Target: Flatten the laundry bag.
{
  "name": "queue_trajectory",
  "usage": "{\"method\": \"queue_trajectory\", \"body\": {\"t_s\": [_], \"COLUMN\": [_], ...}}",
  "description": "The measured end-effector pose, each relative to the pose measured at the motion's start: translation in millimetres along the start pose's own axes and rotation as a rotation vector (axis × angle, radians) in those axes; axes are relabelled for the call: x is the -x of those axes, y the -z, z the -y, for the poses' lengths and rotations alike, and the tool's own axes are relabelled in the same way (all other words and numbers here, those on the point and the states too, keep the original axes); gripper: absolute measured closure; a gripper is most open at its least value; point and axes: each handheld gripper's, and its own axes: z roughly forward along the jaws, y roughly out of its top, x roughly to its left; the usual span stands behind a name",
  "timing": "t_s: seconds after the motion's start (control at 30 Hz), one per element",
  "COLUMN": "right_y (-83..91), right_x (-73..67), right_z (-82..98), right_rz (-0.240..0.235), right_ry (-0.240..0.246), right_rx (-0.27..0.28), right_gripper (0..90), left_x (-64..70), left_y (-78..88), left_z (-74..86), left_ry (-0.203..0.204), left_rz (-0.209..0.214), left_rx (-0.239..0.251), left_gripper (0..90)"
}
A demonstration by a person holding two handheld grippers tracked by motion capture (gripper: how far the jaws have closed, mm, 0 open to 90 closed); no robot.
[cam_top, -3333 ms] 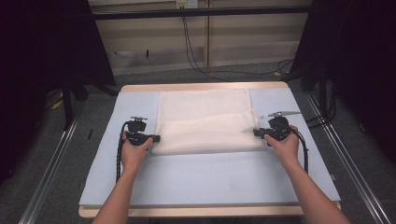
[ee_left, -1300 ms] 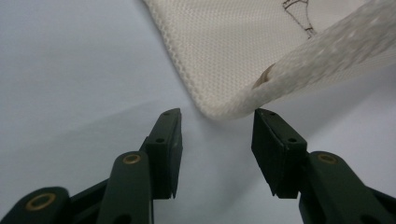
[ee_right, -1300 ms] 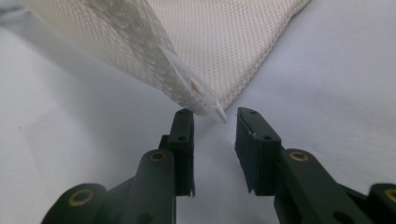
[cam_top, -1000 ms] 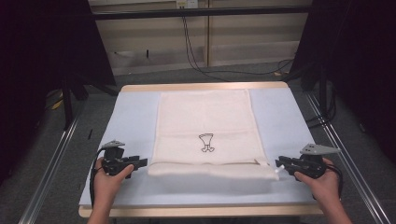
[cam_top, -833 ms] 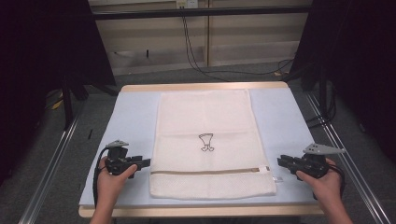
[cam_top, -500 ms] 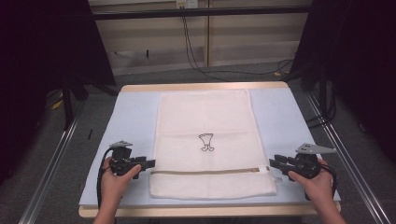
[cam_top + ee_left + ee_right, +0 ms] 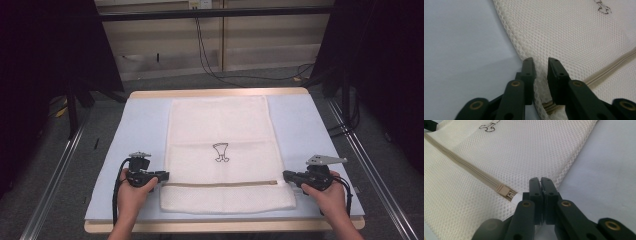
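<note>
A cream mesh bag [image 7: 220,130] lies flat and lengthwise on the pale mat [image 7: 140,125], with a small black drawing [image 7: 220,151] in its middle and a tan zipper [image 7: 220,183] running across near the front. My left gripper [image 7: 165,176] is at the bag's left edge, level with the zipper. Its jaws have just been closing and pinch the mesh edge [image 7: 540,61]. At the right edge my right gripper [image 7: 286,175] has also just closed. Its jaws stand together on the bag's hem [image 7: 540,180], beside the zipper's end [image 7: 505,191].
The mat covers a wooden table whose front edge [image 7: 220,226] is close to my hands. Metal rails [image 7: 50,190] run along both sides on the floor. Dark stands and cables [image 7: 210,55] are behind the table. Bare mat shows on both sides of the bag.
The bag, folded over earlier, has been drawn toward the front and laid out flat. Both grippers let go, moved inward to its side edges at the zipper, and closed.
</note>
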Motion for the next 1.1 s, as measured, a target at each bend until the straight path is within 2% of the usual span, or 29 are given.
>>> {"method": "queue_trajectory", "body": {"t_s": [0.23,0.37,0.57,0.8,0.83,0.9,1.1], "right_y": [-4.0,-5.5,-7.7,-13.1,-13.1,-12.0,-8.7], "right_x": [-2.4,-6.5,-9.7,-17.3,-17.3,-18.1,-17.8], "right_z": [-0.7,-0.9,-1.5,-3.2,-3.2,-3.6,-4.2], "right_rz": [-0.002,0.001,-0.007,-0.013,-0.013,-0.014,-0.014], "right_ry": [0.005,0.026,0.045,0.068,0.068,0.060,0.061], "right_rx": [-0.003,-0.005,-0.007,-0.024,-0.024,-0.018,-0.002], "right_gripper": [90.0,90.0,90.0,90.0,90.0,90.0,90.0], "left_x": [-5.2,-8.3,-11.8,-14.5,-13.5,-12.6,-13.4], "left_y": [1.4,1.8,5.5,10.6,10.0,9.9,8.3], "left_z": [-5.1,-5.2,-3.7,-1.6,-1.7,-2.6,-5.4], "left_ry": [-0.016,0.009,0.007,0.022,0.040,0.018,0.014], "left_rz": [-0.021,-0.009,-0.022,-0.027,-0.029,-0.043,-0.051], "left_rx": [-0.004,-0.001,0.008,-0.018,-0.010,-0.025,-0.025], "left_gripper": [86.5,87.0,87.0,86.3,86.3,85.5,86.8]}}
